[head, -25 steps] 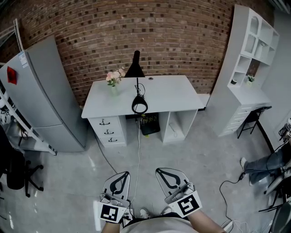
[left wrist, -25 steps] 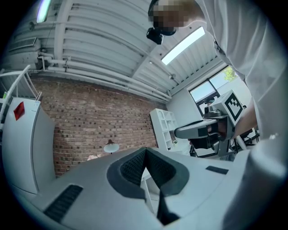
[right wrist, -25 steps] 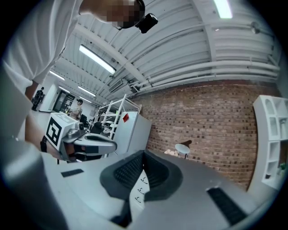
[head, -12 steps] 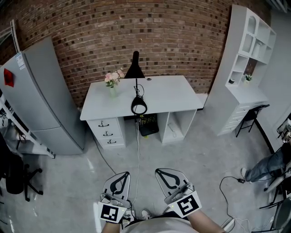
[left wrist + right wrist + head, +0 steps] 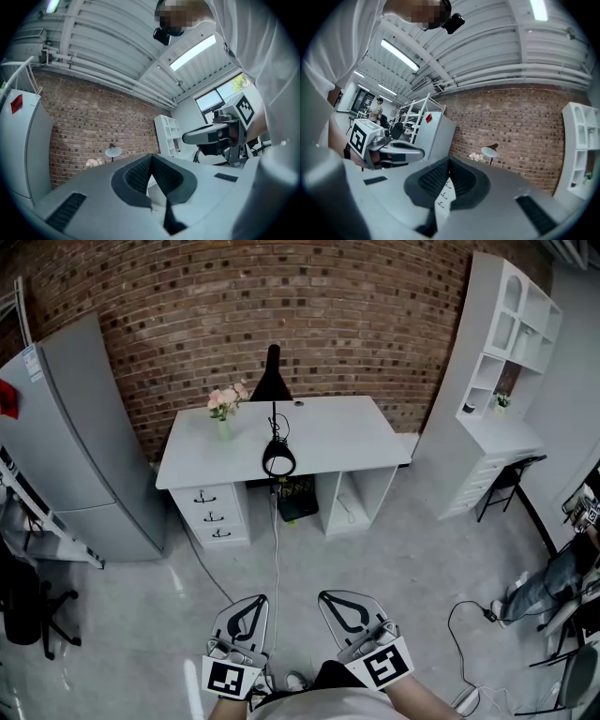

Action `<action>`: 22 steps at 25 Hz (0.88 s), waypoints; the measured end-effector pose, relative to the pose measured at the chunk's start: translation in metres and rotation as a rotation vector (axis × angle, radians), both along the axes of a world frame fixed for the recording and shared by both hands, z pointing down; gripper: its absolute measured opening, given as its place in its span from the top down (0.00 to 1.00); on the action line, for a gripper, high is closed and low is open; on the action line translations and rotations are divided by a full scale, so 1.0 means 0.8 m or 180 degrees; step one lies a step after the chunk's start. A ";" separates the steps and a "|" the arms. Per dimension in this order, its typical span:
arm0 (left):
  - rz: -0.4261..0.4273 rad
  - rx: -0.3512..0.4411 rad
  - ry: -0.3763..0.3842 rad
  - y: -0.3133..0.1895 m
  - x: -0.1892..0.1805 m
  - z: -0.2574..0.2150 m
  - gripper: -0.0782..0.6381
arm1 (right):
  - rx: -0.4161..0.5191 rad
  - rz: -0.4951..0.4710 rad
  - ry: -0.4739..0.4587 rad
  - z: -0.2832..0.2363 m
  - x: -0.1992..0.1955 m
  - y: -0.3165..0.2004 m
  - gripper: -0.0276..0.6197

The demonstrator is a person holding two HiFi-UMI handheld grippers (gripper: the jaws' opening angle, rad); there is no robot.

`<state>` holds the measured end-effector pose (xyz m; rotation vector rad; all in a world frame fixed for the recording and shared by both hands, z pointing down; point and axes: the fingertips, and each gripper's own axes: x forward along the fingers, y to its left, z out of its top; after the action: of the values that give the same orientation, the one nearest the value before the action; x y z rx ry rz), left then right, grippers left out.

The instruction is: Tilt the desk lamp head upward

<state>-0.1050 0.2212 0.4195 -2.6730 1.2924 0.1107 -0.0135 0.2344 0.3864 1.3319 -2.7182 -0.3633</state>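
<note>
1. The task had not yet begun at the lamp. The person stood on the floor well apart from the desk [image 5: 349,441], with both grippers held low and close to the body.
2. The left gripper [image 5: 260,598] had its jaws closed tip to tip with nothing between them. The left gripper view showed only the far room through the gap behind the tips.
3. The right gripper [image 5: 324,595] was the same, with its jaws together and empty.
4. The desk lamp [image 5: 276,437] stood on the desk about midway along its length, left of the centre line and right of a small vase of flowers [image 5: 222,400] near the back left corner.
5. Its thin stem ran from mid-desk toward the front edge. The round lamp head [image 5: 278,461] sat at the near end, just at that front edge.
6. In both gripper views the head appeared as a flat disc seen edge-on atop the stalk. I judged it to lie roughly level, facing down at the desk.
7. A cable [image 5: 276,549] trailed from the front edge across the floor toward the person.
8. The next move probably called for walking up to the desk, opening one gripper, and taking the head's rim. The other gripper might need to steady the stem while the near rim was lifted.
</note>
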 end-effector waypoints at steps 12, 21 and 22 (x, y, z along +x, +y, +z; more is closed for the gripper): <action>0.0024 -0.0104 -0.0056 -0.042 0.027 0.014 0.88 | -0.0188 0.0045 -0.0176 0.009 0.027 -0.048 0.93; -0.0130 -0.0163 -0.0085 -0.124 0.038 0.022 0.88 | -0.0230 -0.0031 -0.0240 0.013 0.048 -0.135 0.93; -0.0136 -0.0173 -0.0085 -0.134 0.040 0.025 0.88 | -0.0245 -0.0035 -0.0242 0.016 0.051 -0.146 0.93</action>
<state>-0.0728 0.1141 0.4395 -2.6802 1.3627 0.0350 0.0273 0.1177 0.3996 1.3380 -2.7710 -0.2108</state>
